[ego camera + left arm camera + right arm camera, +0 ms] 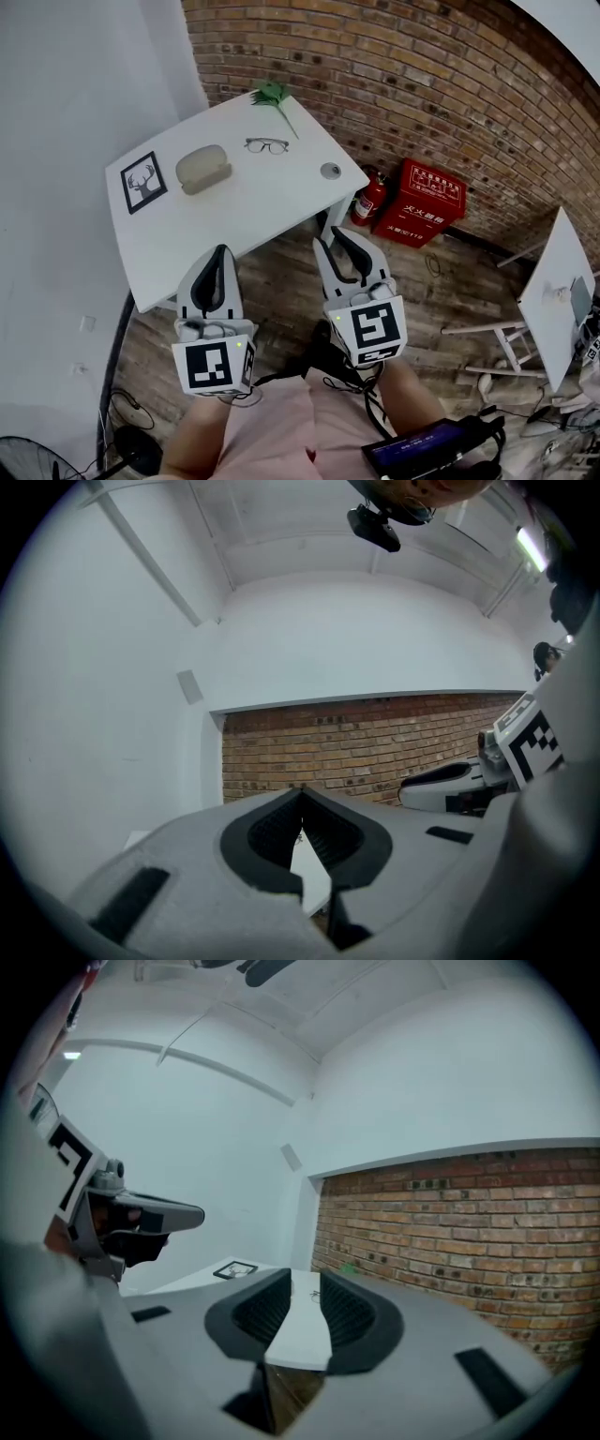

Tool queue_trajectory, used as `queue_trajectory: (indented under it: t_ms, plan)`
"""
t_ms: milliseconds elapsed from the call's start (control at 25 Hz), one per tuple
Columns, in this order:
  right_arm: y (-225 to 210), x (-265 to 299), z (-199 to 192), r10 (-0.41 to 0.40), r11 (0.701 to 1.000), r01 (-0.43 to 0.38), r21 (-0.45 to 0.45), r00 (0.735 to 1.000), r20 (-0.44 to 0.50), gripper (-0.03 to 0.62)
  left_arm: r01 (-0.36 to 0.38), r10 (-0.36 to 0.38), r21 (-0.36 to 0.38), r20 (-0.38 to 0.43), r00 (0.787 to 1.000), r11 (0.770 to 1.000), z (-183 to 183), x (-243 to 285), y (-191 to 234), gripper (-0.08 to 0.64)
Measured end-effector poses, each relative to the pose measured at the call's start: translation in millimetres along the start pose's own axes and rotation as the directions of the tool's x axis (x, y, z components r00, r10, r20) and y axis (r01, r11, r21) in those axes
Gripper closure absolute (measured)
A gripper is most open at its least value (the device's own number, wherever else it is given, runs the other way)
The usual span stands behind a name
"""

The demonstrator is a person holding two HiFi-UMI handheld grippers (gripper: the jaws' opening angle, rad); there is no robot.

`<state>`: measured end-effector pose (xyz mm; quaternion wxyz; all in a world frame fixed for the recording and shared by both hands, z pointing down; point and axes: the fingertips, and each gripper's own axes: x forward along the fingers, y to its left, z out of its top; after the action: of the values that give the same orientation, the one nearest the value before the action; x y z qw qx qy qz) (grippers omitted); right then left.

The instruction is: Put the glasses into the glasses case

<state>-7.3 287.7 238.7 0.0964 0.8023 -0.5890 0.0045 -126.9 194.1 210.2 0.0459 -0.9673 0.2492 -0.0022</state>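
On the white table (pixel 272 202) by the brick wall (pixel 422 75) lie, left to right, a framed deer picture (pixel 144 182), the beige glasses case (pixel 203 167), the glasses (pixel 266 145) near it but apart, a green sprig (pixel 274 95) at the far edge and a grey disc (pixel 330 171). Short of the table's near edge, above plank floor (pixel 281 272), the left gripper (pixel 221 248) is closed and empty, the right gripper (pixel 333 239) parted and empty. Further right, a fire extinguisher (pixel 369 200) and red box (pixel 421 202) stand against the wall.
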Motion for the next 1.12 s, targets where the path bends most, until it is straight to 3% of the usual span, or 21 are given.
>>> queue_trajectory:
  t_ms: [320,680,920,1120]
  plan:
    - [-43,60,-29,0.016,0.999,-0.015,0.028,0.999,-0.042,0.491,0.0,0.001,0.006,-0.068,0.998,1.0,-34,72,1,0.555]
    - [-102,189,-66,0.123,0.992,-0.119,0.05,0.987,-0.099,0.491,-0.048,0.052,0.033,-0.137,0.989,0.998,-63,198,25,0.555]
    - [-129,257,-62,0.205,0.979,-0.203,0.035,0.975,-0.08,0.491,-0.1,0.109,0.064,-0.151,0.983,0.993,-57,255,43,0.555]
    - [-133,295,-40,0.257,0.966,-0.258,-0.015,0.965,-0.055,0.491,-0.161,0.165,0.039,-0.139,0.977,0.986,-42,270,59,0.555]
